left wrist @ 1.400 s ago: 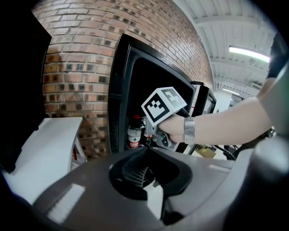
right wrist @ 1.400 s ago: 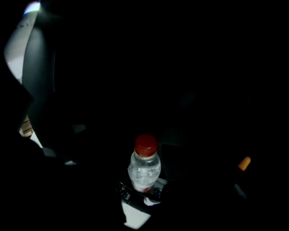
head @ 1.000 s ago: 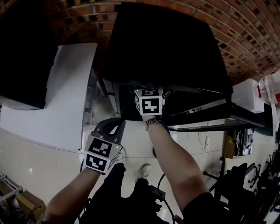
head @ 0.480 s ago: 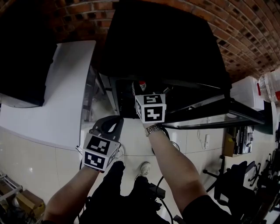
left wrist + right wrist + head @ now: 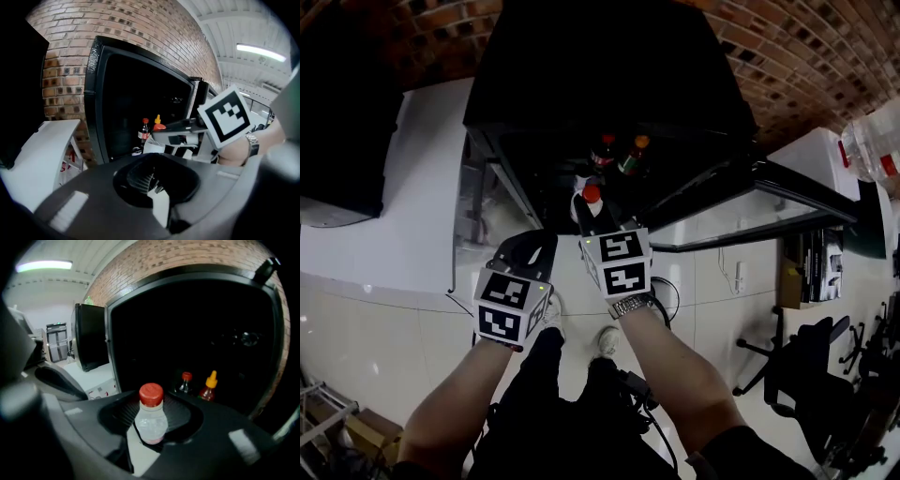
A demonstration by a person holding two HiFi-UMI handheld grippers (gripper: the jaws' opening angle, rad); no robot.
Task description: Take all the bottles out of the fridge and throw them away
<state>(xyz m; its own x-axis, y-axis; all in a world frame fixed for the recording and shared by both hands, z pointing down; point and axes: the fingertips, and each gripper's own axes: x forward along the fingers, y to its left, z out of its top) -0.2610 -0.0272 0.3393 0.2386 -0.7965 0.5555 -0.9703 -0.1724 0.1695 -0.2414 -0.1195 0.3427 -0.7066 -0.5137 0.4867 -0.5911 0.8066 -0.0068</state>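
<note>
Black and open-fronted, one fridge (image 5: 609, 75) stands against the brick wall (image 5: 825, 56), its glass door (image 5: 750, 202) swung out to the right. Three bottles show in all. Two stand upright side by side in the fridge's dark interior: a cola bottle (image 5: 185, 382) with a red cap and, just right of it, an orange-capped sauce bottle (image 5: 209, 387). The third, a clear red-capped bottle (image 5: 151, 417), is outside the fridge, in front of its opening. It stands upright between the jaws of the right gripper (image 5: 587, 212), which have just been closing and now clamp its body. Just beside it, the left gripper (image 5: 532, 246) has its jaws drawn together on nothing.
</note>
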